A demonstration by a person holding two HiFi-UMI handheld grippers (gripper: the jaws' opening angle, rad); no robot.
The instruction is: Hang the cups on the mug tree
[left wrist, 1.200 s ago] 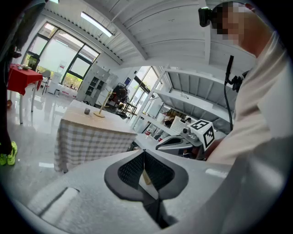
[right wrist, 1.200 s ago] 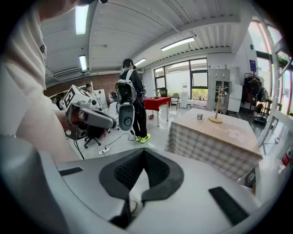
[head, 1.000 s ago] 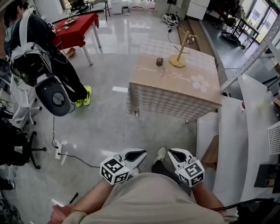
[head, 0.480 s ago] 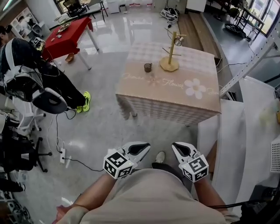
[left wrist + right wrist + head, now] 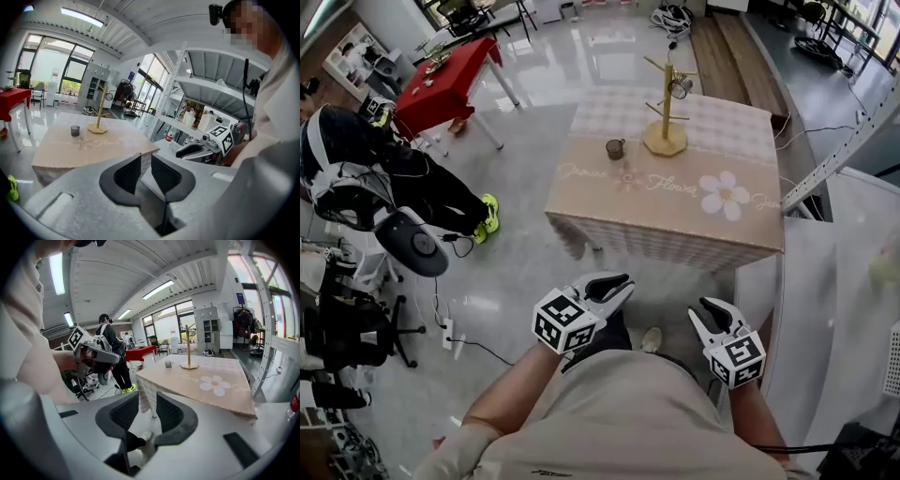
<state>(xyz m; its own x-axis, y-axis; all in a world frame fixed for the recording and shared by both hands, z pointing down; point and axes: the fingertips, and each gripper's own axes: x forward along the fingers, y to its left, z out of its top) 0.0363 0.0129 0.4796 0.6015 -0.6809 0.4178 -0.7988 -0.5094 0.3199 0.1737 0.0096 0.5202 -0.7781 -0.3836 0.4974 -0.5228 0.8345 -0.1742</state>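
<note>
The grey shiny floor (image 5: 534,122) fills most of the head view. On it, ahead of the person who wears the camera, stands a square tabletop (image 5: 609,202) under a beige cloth with a white flower print and a checked far part. A smaller red table (image 5: 450,80) stands far left, well apart from it. Another person (image 5: 412,183) in dark clothes with yellow-green shoes is on the left side.

Low in the view, close to the wearer's body and well apart from the tabletop, are both tools. The left hand-held gripper (image 5: 617,285) points toward the tabletop; its jaws are opening, with only a narrow gap between the dark pads and nothing between them. The right hand-held gripper (image 5: 718,311) is also opening, its jaws a little wider apart, and nothing is between them either.

The wooden mug tree (image 5: 665,117) stands upright on the far part of the tabletop. One cup (image 5: 680,87) hangs on an upper right branch. The other cup (image 5: 615,148), dark and small, stands on the cloth near the tree's base, to its left, not touching it.
</note>
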